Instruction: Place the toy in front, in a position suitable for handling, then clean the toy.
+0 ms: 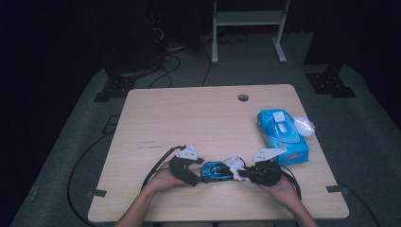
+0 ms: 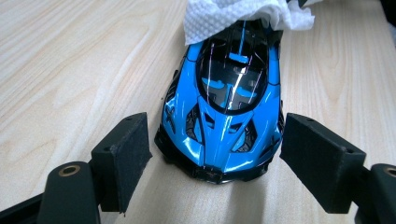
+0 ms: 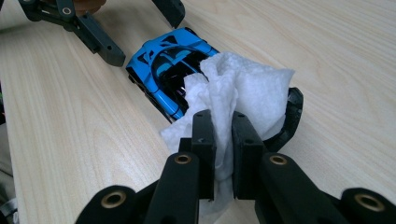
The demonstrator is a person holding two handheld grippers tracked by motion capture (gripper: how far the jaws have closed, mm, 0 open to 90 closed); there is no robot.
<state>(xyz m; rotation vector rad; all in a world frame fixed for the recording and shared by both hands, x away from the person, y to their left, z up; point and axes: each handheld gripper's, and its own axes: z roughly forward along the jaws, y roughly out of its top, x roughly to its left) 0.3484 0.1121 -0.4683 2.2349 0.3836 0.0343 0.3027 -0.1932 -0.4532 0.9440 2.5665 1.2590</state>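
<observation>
— High view first: pale wooden table (image 1: 198, 118), round hole (image 1: 243, 98) near the far edge, blue tissue box (image 1: 282, 136) at the right side with a crumpled white wad (image 1: 304, 126) just beside it.

— And at the near edge?

— Blue toy car (image 1: 217, 170), lying flat on the wood between both tools. Left gripper (image 1: 189, 166) at one end, right gripper (image 1: 259, 173) at the other, each in a hand.

— State of the left fingers?

— Spread wide in the left gripper view, one black pad (image 2: 123, 156) on each side of the car's nose (image 2: 224, 116). Small gaps on both sides; no pressing visible.

— Right ones?

— Pinched narrow in the right gripper view, clamped on a white paper tissue (image 3: 233, 98). Folded sheet squeezed between the two black fingers (image 3: 204, 140), rest of it bunched up over the car's rear (image 3: 170, 70).

— Tissue touching the car?

— Yes, draped on the back of the roof, seen also at the top of the left gripper view (image 2: 238, 16). Car upright on its wheels, well apart from the box.
</observation>
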